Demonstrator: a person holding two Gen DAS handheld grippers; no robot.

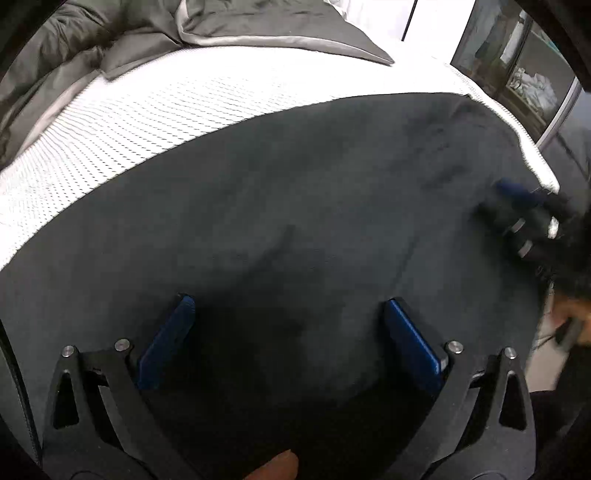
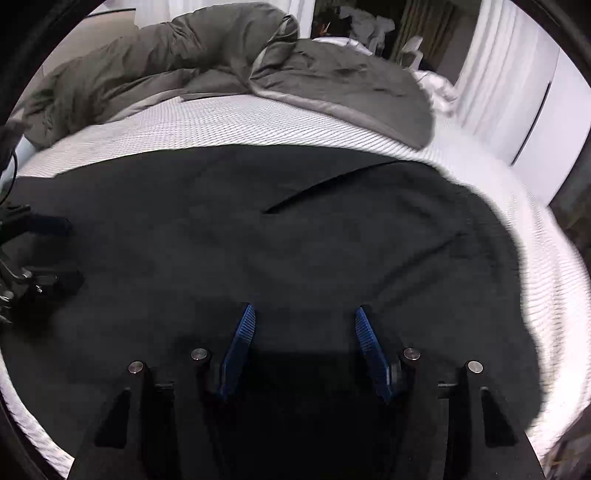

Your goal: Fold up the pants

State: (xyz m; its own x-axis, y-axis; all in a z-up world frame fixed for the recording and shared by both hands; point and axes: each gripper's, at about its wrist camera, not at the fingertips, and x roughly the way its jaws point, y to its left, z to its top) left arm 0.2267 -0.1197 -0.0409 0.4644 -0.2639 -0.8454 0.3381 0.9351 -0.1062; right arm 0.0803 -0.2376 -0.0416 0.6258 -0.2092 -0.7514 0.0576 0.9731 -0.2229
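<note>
Dark pants [image 1: 295,192] lie spread flat on the white mattress [image 1: 129,110]. They fill the lower part of the right wrist view [image 2: 295,229] too, with a pocket slit [image 2: 325,184] showing. My left gripper [image 1: 288,306] is open just above the cloth, holding nothing. My right gripper [image 2: 304,314] is also open over the cloth, empty. The right gripper shows blurred at the right edge of the left wrist view [image 1: 524,218]. The left gripper shows at the left edge of the right wrist view [image 2: 33,254].
A grey duvet [image 2: 184,55] is bunched at the far side of the bed, also seen in the left wrist view [image 1: 184,26]. White curtains [image 2: 498,74] hang at the right. The mattress edge [image 1: 532,147] drops off at the right, near a window [image 1: 517,66].
</note>
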